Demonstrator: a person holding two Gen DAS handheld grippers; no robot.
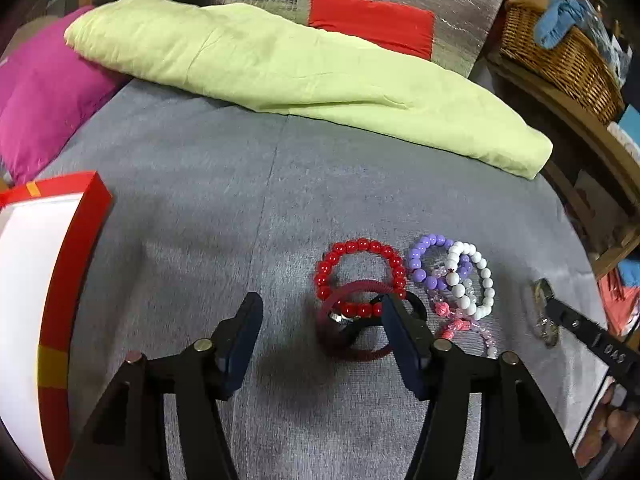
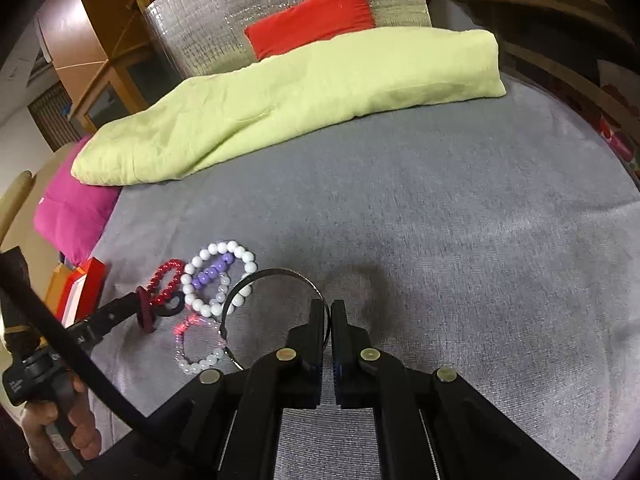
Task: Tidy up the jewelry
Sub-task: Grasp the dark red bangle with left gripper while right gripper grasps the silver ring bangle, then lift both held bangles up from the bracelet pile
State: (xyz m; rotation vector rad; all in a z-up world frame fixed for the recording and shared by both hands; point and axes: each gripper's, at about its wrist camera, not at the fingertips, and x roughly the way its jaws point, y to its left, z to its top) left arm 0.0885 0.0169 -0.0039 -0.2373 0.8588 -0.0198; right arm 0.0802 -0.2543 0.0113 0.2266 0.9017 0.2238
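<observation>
Grey woven fabric covers the bed [image 1: 200, 184], with a pale green folded quilt [image 1: 304, 76] along its far edge and a red-rimmed white box [image 1: 60, 264] at its left edge. Near the middle lies a cluster of jewellery: a red bead bracelet [image 1: 360, 248], a dark maroon elastic band [image 1: 352, 350], and a purple bead bracelet [image 1: 420, 256] tangled with a white bead bracelet [image 1: 486, 280].

The left gripper [image 1: 322, 316] stands about half open, holding nothing; the maroon band and the red bracelet's near side lie between its fingers, closer to the right one. To grip well, it should likely centre on one piece before closing.

The right gripper [image 2: 330, 312] is fully closed on a thin dark hoop bangle [image 2: 276, 272], right of the cluster.
</observation>
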